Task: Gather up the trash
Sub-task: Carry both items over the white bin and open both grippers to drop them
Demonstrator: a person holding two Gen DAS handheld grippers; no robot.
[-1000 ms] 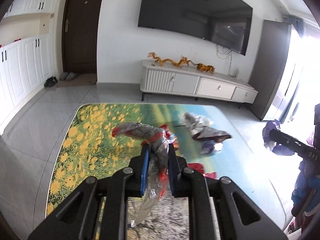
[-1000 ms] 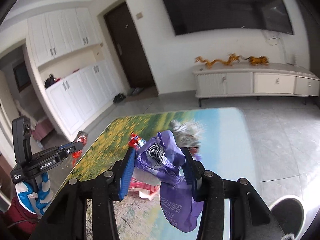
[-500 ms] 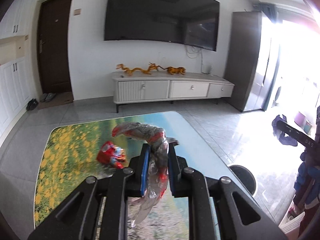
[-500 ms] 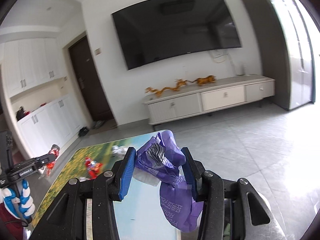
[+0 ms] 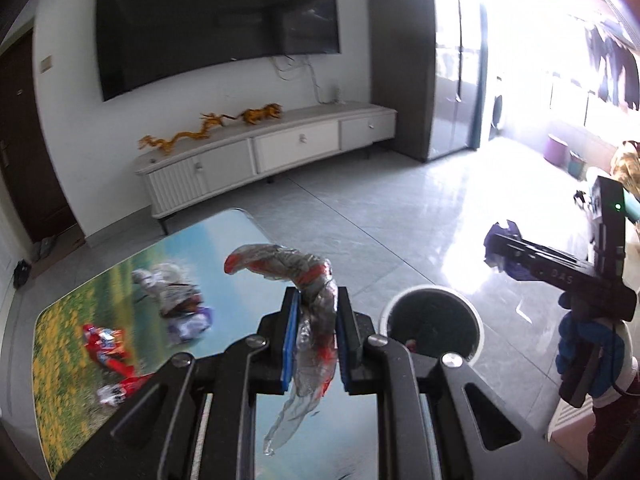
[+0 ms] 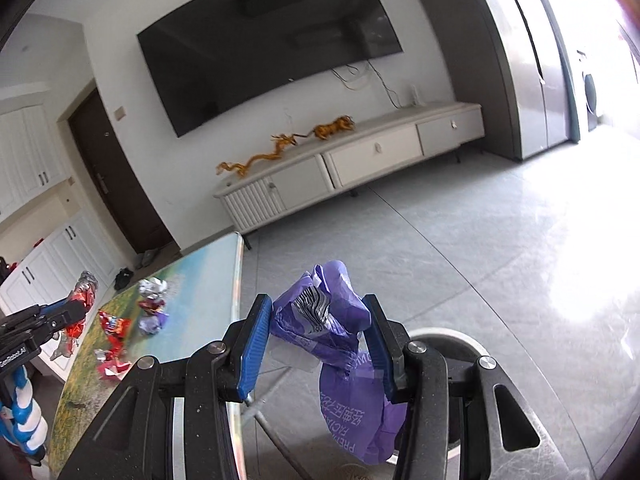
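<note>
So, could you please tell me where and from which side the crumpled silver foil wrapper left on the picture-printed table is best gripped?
Grip the crumpled silver foil wrapper across its raised, bunched middle, coming from above with the jaws straddling the hump. It lies loosely on the picture-printed table, with a purple scrap close beside it, so a side approach would likely push it along or snag that scrap.

Landscape-print table [image 5: 224, 248] is carrying red wrappers [image 5: 106, 342] and a silvery crumpled wrapper [image 5: 170, 292], lying left of the left gripper [image 5: 316, 344].

Both wrist views look down-forward, close — sharing table [image 5: 224, 248], seemingly bin [image 5: 430, 322].
</note>
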